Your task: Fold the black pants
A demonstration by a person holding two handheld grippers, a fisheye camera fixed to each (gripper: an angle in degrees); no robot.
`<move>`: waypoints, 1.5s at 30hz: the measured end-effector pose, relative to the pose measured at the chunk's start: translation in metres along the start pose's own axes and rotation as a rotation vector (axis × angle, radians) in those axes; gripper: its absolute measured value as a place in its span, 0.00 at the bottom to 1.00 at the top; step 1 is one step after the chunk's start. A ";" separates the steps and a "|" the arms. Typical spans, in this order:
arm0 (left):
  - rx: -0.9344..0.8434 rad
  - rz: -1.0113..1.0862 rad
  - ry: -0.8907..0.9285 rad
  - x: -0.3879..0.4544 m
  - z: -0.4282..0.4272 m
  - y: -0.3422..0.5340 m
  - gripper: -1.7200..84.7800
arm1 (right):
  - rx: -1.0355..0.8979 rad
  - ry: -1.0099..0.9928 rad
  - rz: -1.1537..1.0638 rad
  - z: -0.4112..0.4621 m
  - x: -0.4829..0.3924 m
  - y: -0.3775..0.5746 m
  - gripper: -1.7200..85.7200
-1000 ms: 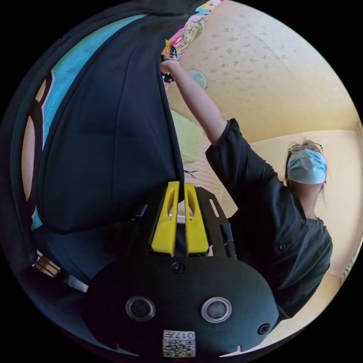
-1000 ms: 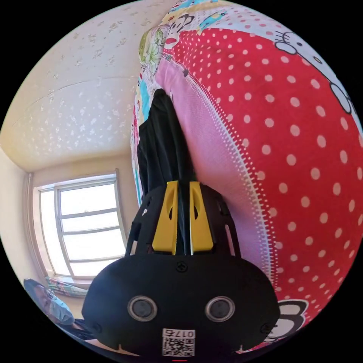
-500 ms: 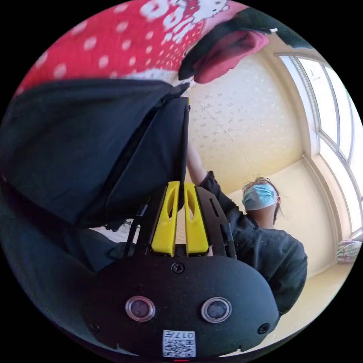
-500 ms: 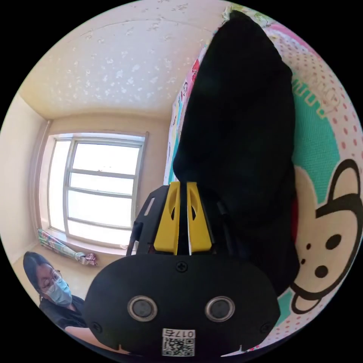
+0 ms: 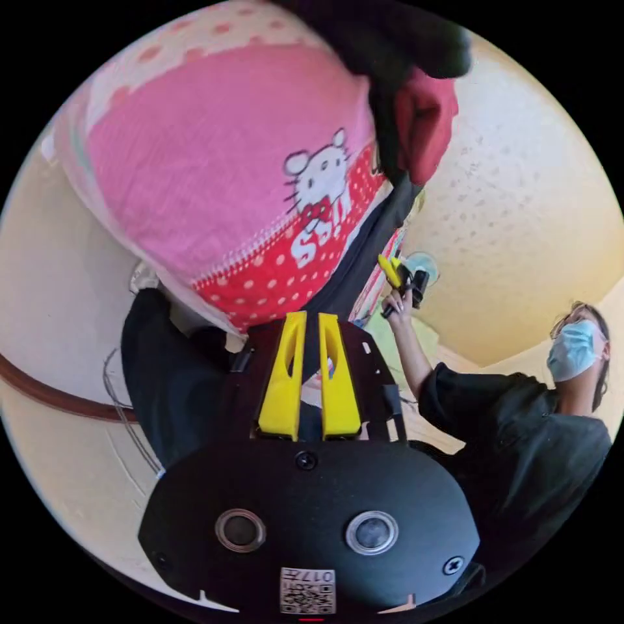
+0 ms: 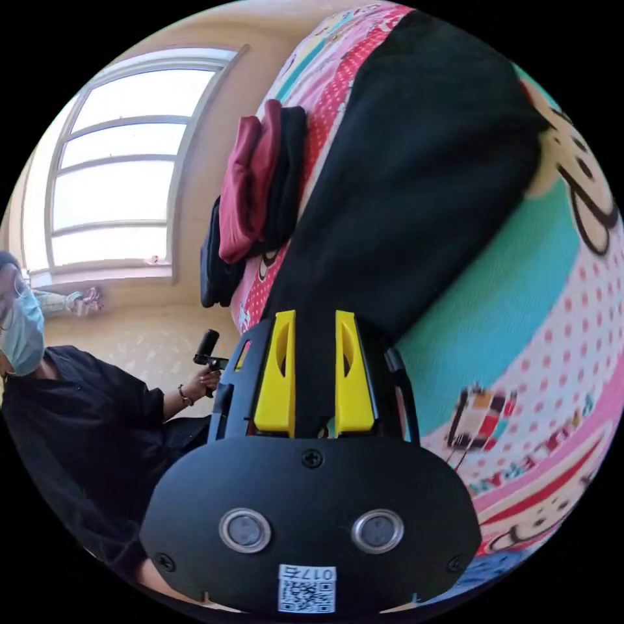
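The black pants [image 6: 416, 162] lie as a doubled slab on the cartoon bedsheet [image 6: 520, 364] just ahead of my right gripper [image 6: 314, 374], whose jaws stand parted around their edge. My left gripper [image 5: 305, 380] looks released. Further folds probably remain.

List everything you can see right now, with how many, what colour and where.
Pants: one, black, spread on the sheet.
Sheet: one, pink, red and teal cartoon print, under the pants.
Clothes pile: maroon and black pieces, on the sheet's edge toward the window.
Window: one, white frame, beyond the pile.
Person: one, black shirt.
Left tongs: yellow jaws, slightly apart.
Right tongs: yellow jaws, apart over the pants.
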State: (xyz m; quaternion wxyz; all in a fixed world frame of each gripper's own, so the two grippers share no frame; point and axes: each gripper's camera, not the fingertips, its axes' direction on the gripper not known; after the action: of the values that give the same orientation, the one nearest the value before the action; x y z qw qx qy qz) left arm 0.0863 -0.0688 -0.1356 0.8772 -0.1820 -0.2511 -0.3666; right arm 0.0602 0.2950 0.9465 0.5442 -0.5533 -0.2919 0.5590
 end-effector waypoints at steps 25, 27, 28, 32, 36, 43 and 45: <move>-0.933 0.563 -0.532 0.051 0.297 0.119 0.10 | -0.052 -0.109 0.394 0.104 0.032 0.341 0.12; -0.730 0.563 -0.405 0.066 0.282 0.088 0.10 | 0.053 -0.115 0.366 0.085 0.051 0.319 0.13; -0.678 0.556 -0.378 0.068 0.278 0.080 0.10 | 0.117 -0.118 0.347 0.073 0.064 0.300 0.14; -0.377 0.488 -0.359 0.073 0.252 0.023 0.15 | 0.314 -0.247 0.265 0.045 0.104 0.231 0.18; -0.382 0.445 -0.240 0.058 0.270 -0.010 0.15 | 0.272 -0.365 0.212 0.055 0.125 0.174 0.19; -0.461 0.461 -0.113 0.023 0.325 0.027 0.09 | 0.130 -0.453 0.117 0.097 0.102 0.185 0.16; -0.398 0.430 -0.034 0.007 0.328 0.048 0.08 | 0.034 -0.495 0.084 0.128 0.088 0.196 0.14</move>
State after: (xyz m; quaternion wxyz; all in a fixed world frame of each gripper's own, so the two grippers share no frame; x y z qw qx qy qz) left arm 0.0250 0.1242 0.1266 0.8775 -0.4056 -0.1443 -0.2112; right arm -0.0978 0.3660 0.7656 0.4417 -0.4019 -0.3835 0.7045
